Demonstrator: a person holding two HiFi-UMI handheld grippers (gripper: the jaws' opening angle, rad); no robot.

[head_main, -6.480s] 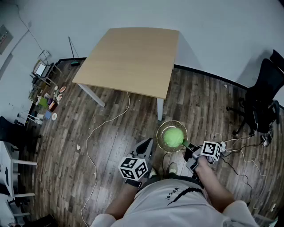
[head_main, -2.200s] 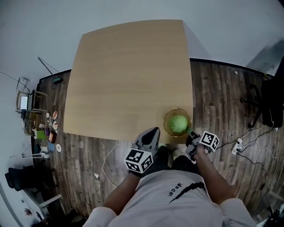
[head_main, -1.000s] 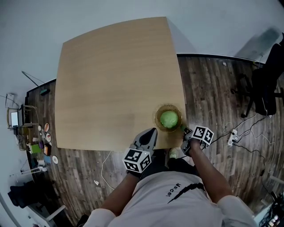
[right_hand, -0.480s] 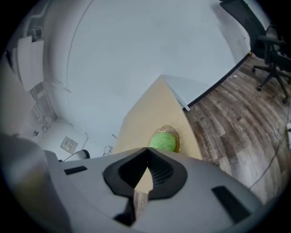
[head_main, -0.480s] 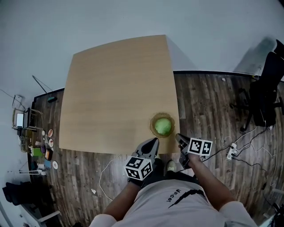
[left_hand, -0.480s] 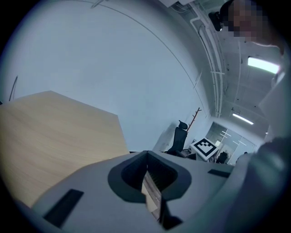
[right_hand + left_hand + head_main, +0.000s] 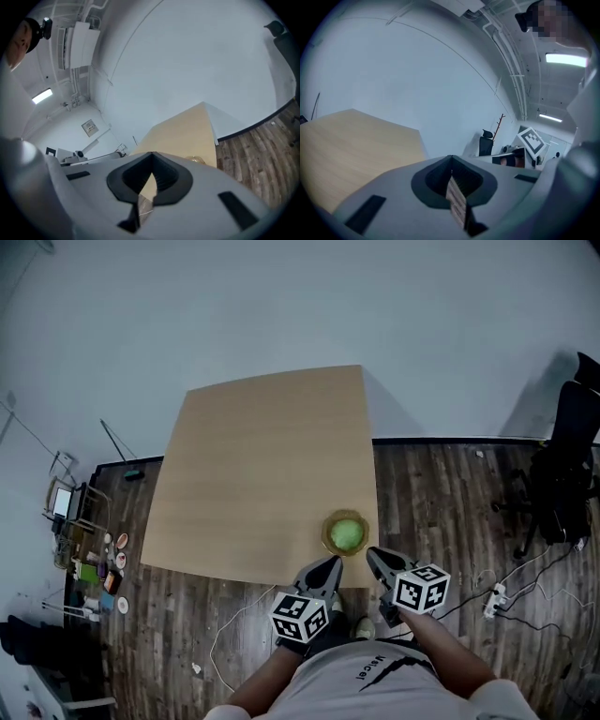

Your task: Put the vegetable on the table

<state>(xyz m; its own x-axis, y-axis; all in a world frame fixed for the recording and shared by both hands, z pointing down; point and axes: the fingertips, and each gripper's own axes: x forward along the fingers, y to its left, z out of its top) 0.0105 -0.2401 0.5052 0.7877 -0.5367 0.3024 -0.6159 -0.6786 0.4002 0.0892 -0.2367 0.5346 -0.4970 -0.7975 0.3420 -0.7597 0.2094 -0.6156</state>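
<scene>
Dark plank floor under a pale grey wall, with a black office chair at the far right, well apart from the table.

Light wooden table with a square top, seen from above. Broad bare surface to the left of the bowl and beyond it, out to the far edge. Open floor along the right edge and the near edge.

Shallow amber glass bowl standing on the tabletop at the near right corner, close to both edges but fully on the wood.

Inside the bowl, a round pale-green leafy vegetable: ball-shaped, filling most of the hollow, the amber rim showing as a ring around it.

Left gripper at the table's near edge, below and left of the bowl. Jaws pressed together in the left gripper view, nothing between them.

Right gripper off the near right corner, tip near the bowl. Jaws likewise closed and empty in the right gripper view, with table corner and bowl rim just beyond them.
</scene>
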